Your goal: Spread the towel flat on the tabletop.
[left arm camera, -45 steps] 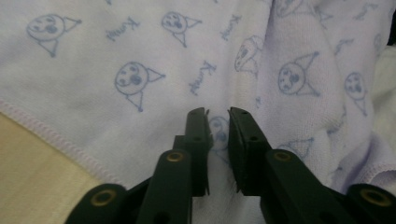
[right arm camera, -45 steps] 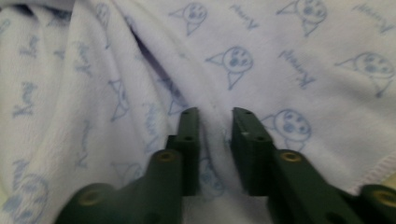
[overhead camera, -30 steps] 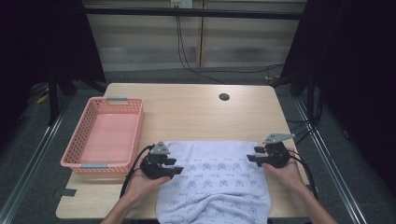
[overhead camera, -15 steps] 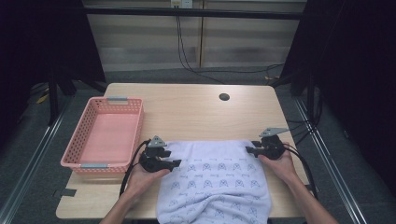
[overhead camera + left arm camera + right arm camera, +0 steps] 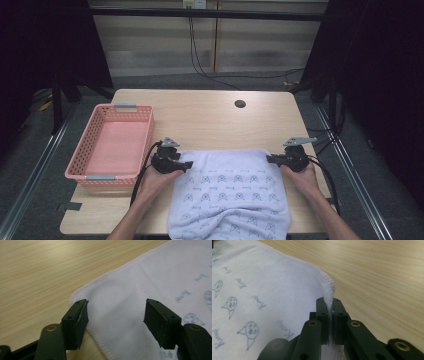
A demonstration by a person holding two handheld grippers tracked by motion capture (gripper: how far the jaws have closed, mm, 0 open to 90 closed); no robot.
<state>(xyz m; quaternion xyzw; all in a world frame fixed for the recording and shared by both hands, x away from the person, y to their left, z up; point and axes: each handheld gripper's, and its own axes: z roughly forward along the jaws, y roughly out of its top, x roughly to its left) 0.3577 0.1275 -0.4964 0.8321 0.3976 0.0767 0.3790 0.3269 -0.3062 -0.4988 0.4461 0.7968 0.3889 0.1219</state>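
Shifted since the earlier frame: left gripper now set lower and closer to the near-left of the counter, at the far left corner of the towel. Jaws of that gripper just been opening, now spread wide in the left gripper view, with the white towel corner lying flat between them and neither pad pressing on it. Left jaw sitting right at the stitched hem, right jaw over the plain cloth beside the printed part.

Right gripper hardly moved, at the far right corner of the towel. Jaws there just been closing, now pressed together on the hem in the right gripper view, pinching a raised fold of the towel edge that stands up between the pads.

Towel spread across the near middle of the counter, pale with small blue printed figures, far edge running straight between the two grippers, near edge hanging over the counter's near side. Far corners both on the wood, left one released and flat, right one lifted slightly in the pinch.

Pink basket on the left side of the counter, well apart from the towel, just left of the left gripper's cable. Small dark round hole in the far part of the counter.
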